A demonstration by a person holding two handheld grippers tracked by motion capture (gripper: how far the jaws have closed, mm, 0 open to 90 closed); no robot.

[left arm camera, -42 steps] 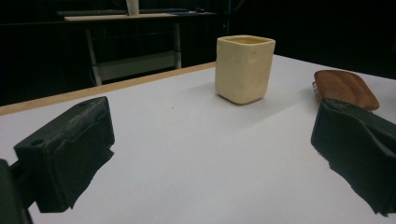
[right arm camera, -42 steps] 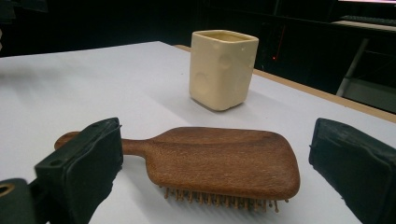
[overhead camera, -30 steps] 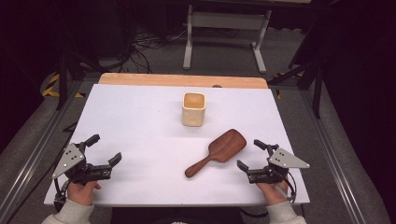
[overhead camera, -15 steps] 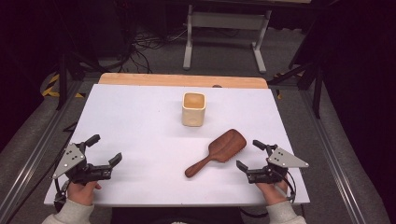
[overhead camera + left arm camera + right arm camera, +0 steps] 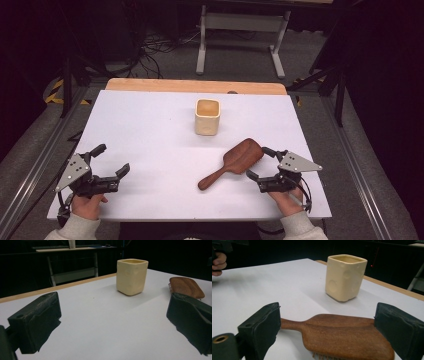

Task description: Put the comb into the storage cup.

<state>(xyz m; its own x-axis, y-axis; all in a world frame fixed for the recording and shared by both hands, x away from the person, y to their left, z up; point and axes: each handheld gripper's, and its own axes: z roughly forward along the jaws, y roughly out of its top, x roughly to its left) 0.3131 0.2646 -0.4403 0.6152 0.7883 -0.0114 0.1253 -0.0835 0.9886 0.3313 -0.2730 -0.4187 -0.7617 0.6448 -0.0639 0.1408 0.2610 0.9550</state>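
A brown wooden hairbrush (image 5: pixel 231 162) lies bristles-down on the white table (image 5: pixel 150 130), handle pointing to the front left. A cream square cup (image 5: pixel 207 116) stands upright behind it, mid-table. My right gripper (image 5: pixel 259 162) rests open at the front right, just right of the brush head. In the right gripper view the hairbrush (image 5: pixel 342 333) lies between the spread jaws, with the cup (image 5: pixel 344 277) beyond. My left gripper (image 5: pixel 111 159) sits open at the front left, nothing between its jaws. The left gripper view looks toward the cup (image 5: pixel 131 276) and the brush head (image 5: pixel 186 287).
A wooden strip (image 5: pixel 195 86) runs along the table's far edge. Behind it stand a metal frame (image 5: pixel 240 30) and cables on the floor. A hand (image 5: pixel 219 262) on the other gripper shows at the right gripper view's upper left.
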